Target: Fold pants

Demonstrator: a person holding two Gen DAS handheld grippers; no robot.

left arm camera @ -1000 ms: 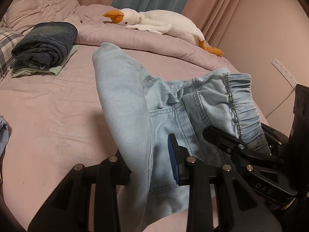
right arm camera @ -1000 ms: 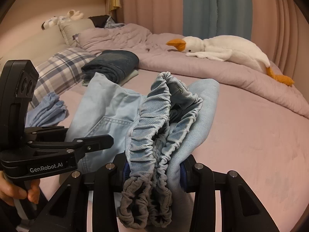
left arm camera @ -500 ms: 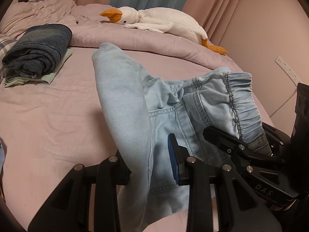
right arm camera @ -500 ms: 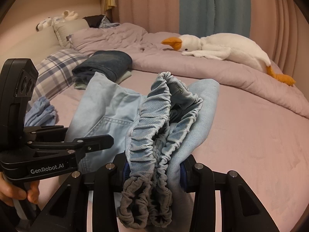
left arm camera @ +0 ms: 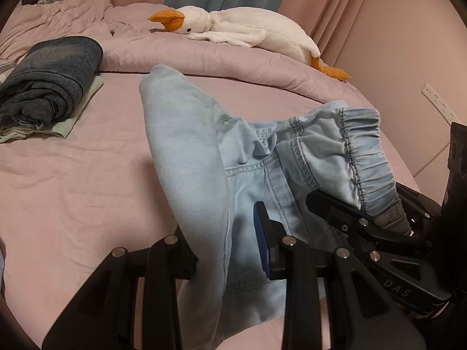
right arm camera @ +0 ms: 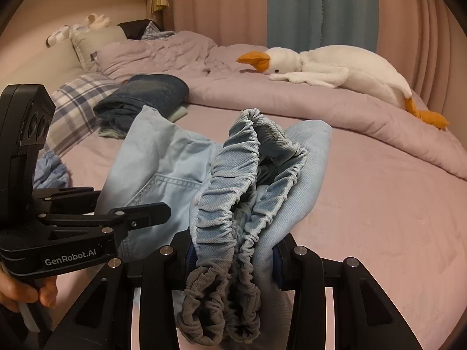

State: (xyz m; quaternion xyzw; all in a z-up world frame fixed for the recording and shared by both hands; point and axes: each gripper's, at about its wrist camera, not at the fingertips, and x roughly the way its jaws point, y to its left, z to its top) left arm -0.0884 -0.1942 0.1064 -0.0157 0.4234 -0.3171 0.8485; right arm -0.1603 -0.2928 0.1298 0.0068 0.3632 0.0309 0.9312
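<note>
Light blue denim pants (left arm camera: 189, 151) hang folded between my two grippers above the pink bed. My left gripper (left arm camera: 227, 250) is shut on a folded edge of the fabric near a back pocket seam. My right gripper (right arm camera: 233, 250) is shut on the bunched elastic waistband (right arm camera: 242, 180), whose grey end hangs below the fingers. The right gripper also shows at the right of the left wrist view (left arm camera: 364, 227). The left gripper shows at the left of the right wrist view (right arm camera: 137, 213), held by a hand.
A folded dark denim stack (left arm camera: 49, 84) lies on a pale green cloth at the left. A white plush goose (left arm camera: 242, 29) rests on the rolled duvet (left arm camera: 204, 58) behind. A plaid pillow (right arm camera: 76, 102) and a crumpled blue garment (right arm camera: 49, 172) lie at the left.
Both grippers have shifted left over the bed with the pants still held; the dark denim stack and goose sit further right in the left wrist view.
</note>
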